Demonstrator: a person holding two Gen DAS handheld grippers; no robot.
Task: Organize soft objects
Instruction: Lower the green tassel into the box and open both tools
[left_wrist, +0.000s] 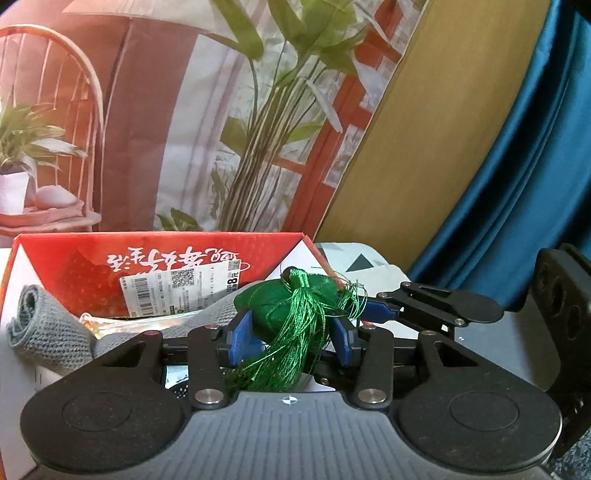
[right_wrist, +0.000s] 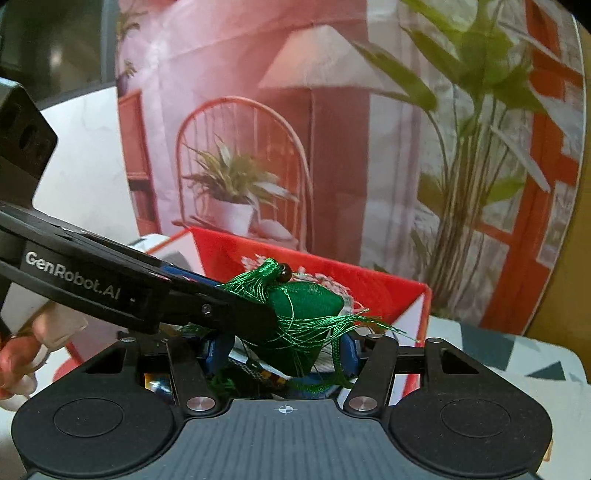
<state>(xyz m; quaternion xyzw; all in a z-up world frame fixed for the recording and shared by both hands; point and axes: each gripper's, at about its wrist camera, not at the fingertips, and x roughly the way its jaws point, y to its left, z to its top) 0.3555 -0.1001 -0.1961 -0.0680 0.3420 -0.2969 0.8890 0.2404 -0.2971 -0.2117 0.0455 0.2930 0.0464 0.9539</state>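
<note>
Printed backdrop (left_wrist: 184, 110), blue curtain (left_wrist: 517, 166), red cardboard box (left_wrist: 92, 266).
Both our grippers, left (left_wrist: 291, 332) and right (right_wrist: 284, 350), clamp one plump green tasselled pouch (left_wrist: 280, 302).

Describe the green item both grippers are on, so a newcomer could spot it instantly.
Find the red cardboard box before the printed backdrop. Just above it, the left gripper and right gripper pinch a green satin sachet. Unlike the grey knit cloth, it trails glossy green tassel threads.

Your tassel (left_wrist: 295, 332) hangs across the pouch (left_wrist: 280, 302), hiding its front, and whether either gripper's pads actually touch it you cannot tell. The box (left_wrist: 74, 266) floor sits hidden behind both grippers, and the grey knit (left_wrist: 44, 325) runs under the left gripper (left_wrist: 291, 332).
</note>
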